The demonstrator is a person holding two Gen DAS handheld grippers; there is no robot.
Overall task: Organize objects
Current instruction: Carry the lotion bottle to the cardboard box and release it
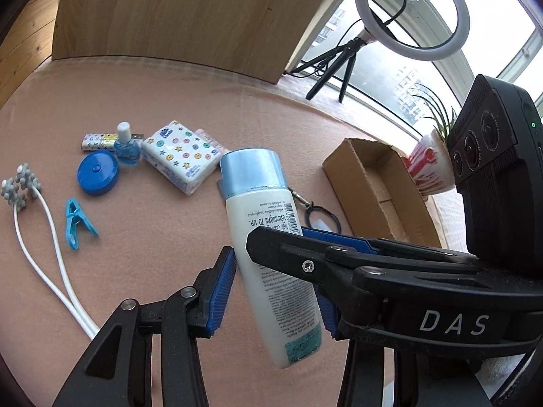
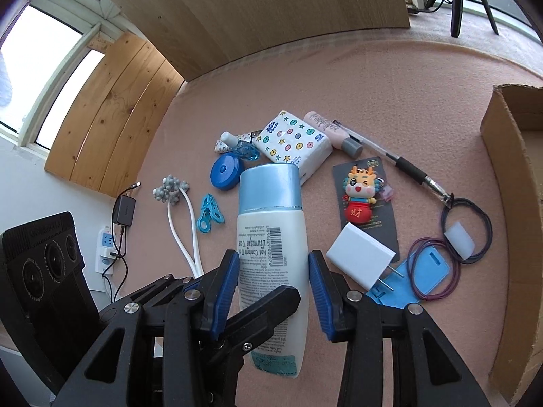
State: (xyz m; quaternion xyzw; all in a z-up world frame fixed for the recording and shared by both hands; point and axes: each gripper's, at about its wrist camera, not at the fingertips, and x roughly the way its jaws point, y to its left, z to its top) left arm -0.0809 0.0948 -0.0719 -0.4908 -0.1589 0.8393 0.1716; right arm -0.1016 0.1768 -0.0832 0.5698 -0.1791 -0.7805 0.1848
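A white lotion bottle with a light blue cap [image 1: 261, 237] [image 2: 271, 234] is held above the pink table, cap pointing away. My left gripper [image 1: 275, 288] has its blue pads against both sides of the bottle. My right gripper [image 2: 273, 291] also has its pads around the bottle's body; the left pad touches it, a thin gap shows at the right pad. The other gripper's finger crosses the bottle in each view. An open cardboard box [image 1: 380, 186] [image 2: 516, 176] lies to the right.
On the table lie a tissue pack [image 2: 293, 146], blue round case [image 2: 225, 171], nail polish bottle [image 1: 127, 146], blue clip [image 1: 76, 222], white massager [image 1: 20, 186], dragon keychain card [image 2: 361, 200], white charger [image 2: 359, 254], pen [image 2: 400, 162], hair ties [image 2: 468, 230]. A ring light [image 1: 412, 13] and plant pot [image 1: 431, 166] stand behind.
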